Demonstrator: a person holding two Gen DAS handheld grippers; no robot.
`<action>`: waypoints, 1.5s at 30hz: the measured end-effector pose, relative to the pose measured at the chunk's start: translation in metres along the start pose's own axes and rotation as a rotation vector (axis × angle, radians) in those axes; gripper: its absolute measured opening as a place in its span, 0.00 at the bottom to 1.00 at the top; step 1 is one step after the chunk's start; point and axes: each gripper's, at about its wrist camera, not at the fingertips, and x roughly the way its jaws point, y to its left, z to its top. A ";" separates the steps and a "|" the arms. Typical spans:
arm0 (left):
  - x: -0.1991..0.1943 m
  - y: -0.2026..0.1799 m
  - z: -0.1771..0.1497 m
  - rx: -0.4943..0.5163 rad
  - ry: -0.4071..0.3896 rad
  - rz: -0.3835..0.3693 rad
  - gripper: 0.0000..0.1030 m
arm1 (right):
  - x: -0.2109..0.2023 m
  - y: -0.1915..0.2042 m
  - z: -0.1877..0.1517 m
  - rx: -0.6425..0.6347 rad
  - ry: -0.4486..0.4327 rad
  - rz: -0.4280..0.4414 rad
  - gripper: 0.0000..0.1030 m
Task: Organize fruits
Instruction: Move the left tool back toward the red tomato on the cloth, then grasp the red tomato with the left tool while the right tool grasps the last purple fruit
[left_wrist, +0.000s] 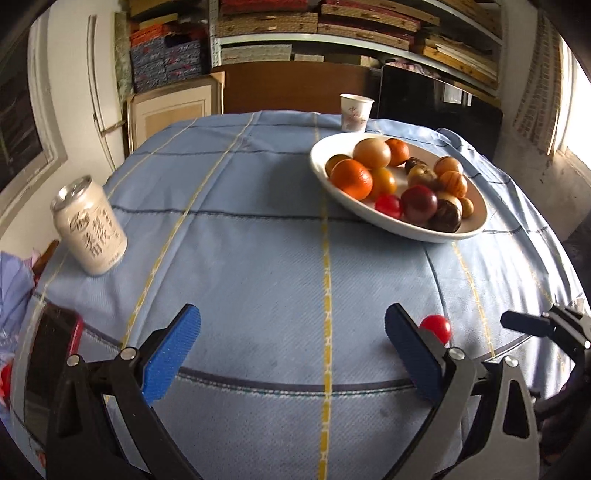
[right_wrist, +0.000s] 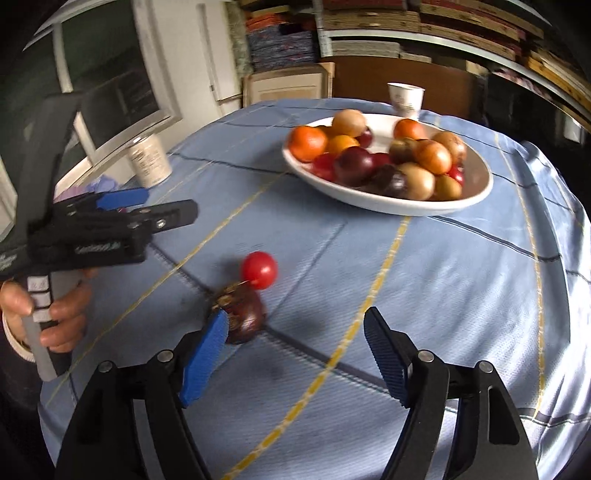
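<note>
A white bowl (left_wrist: 369, 212) (right_wrist: 388, 205) full of oranges, plums and other fruit stands on the blue cloth, far right of centre. A small red fruit (left_wrist: 437, 328) (right_wrist: 259, 270) lies on the cloth, with a dark purple fruit (right_wrist: 245, 317) touching it. My left gripper (left_wrist: 291, 354) is open and empty, the red fruit just beyond its right finger. My right gripper (right_wrist: 295, 354) is open and empty, its left finger in front of the purple fruit. The left gripper also shows in the right wrist view (right_wrist: 147, 206), held in a hand.
A pale drink can (left_wrist: 90, 227) (right_wrist: 149, 160) stands at the table's left. A paper cup (left_wrist: 355, 112) (right_wrist: 404, 99) stands behind the bowl. A red-edged phone (left_wrist: 48, 354) lies at the near left. Shelves and boxes fill the background.
</note>
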 end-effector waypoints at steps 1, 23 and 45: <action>0.000 0.001 0.000 -0.007 0.003 0.000 0.95 | 0.001 0.004 -0.001 -0.014 0.007 0.007 0.75; 0.001 0.019 0.002 -0.106 0.053 -0.009 0.95 | 0.015 0.029 0.004 0.003 0.043 0.041 0.73; 0.002 0.021 0.002 -0.110 0.055 0.019 0.95 | 0.026 0.046 0.007 -0.078 0.072 -0.042 0.41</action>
